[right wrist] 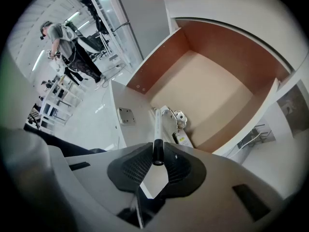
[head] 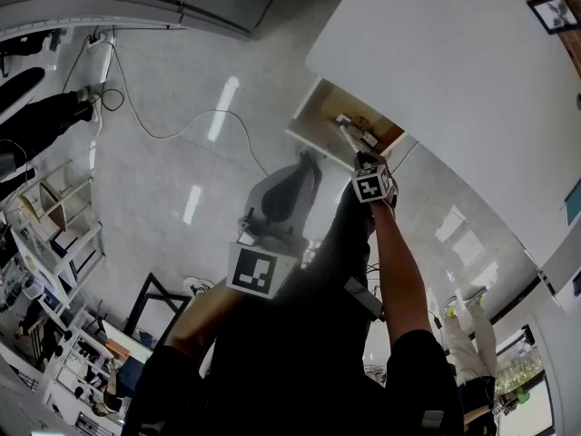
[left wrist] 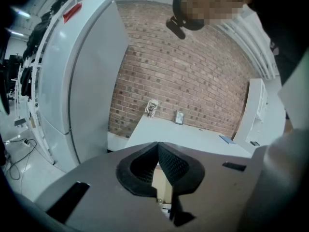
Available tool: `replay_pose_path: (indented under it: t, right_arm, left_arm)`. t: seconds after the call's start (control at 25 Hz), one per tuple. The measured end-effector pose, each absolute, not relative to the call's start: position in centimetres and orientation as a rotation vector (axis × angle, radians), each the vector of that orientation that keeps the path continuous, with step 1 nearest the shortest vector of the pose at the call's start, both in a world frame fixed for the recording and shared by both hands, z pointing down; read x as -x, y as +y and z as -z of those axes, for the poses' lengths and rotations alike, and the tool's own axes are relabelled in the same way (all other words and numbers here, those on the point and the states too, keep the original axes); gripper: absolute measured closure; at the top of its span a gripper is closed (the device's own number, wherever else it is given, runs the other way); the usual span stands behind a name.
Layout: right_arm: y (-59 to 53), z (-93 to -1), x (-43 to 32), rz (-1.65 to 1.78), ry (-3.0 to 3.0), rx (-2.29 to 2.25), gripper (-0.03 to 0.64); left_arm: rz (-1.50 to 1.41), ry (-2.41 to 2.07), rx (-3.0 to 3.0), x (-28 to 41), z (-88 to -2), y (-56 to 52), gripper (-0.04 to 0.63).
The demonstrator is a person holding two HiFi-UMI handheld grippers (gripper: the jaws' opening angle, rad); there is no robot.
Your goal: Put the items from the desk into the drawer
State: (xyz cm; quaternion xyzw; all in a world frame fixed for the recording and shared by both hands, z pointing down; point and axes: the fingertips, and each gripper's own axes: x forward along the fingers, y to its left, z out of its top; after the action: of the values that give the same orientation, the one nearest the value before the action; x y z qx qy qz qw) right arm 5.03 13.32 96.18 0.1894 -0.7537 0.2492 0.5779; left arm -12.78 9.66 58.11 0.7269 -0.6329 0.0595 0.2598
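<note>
In the right gripper view my right gripper [right wrist: 158, 151] is shut on a slim white pen [right wrist: 157, 132] with a dark end. The pen points into the open drawer [right wrist: 212, 88], which has a wood-coloured inside. A few small items [right wrist: 177, 124] lie in the drawer's near corner. In the head view the drawer [head: 320, 107] stands open under the white desk [head: 454, 71], and the right gripper [head: 352, 143] reaches over it. My left gripper [left wrist: 158, 148] is shut with nothing in it, held back from the drawer [head: 307, 162]. A cup [left wrist: 151, 108], a small frame [left wrist: 179, 117] and a blue item [left wrist: 227, 139] rest on the desk.
A tall white cabinet [left wrist: 82, 81] stands left of the desk against a brick wall [left wrist: 193, 76]. A cable [head: 163, 134] trails over the pale floor. Open shelves [head: 54, 216] stand at the left. A person [right wrist: 67, 47] stands far off.
</note>
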Motion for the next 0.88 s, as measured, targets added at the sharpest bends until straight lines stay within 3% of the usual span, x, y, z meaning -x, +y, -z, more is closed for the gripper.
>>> replay_pose_path:
  t: [0.52, 0.88]
  right_arm:
    - [12.1, -94.2, -6.2, -0.633, -1.756, -0.504, 0.532]
    - [8.8, -85.8, -4.9, -0.704, -1.873, -0.587, 0.586]
  left_arm:
    - [-0.134, -1.762, -1.953, 13.2, -56.6, 9.4, 0.594]
    - [-0.007, -1.836, -1.95, 13.9, -51.4, 8.1, 0.594]
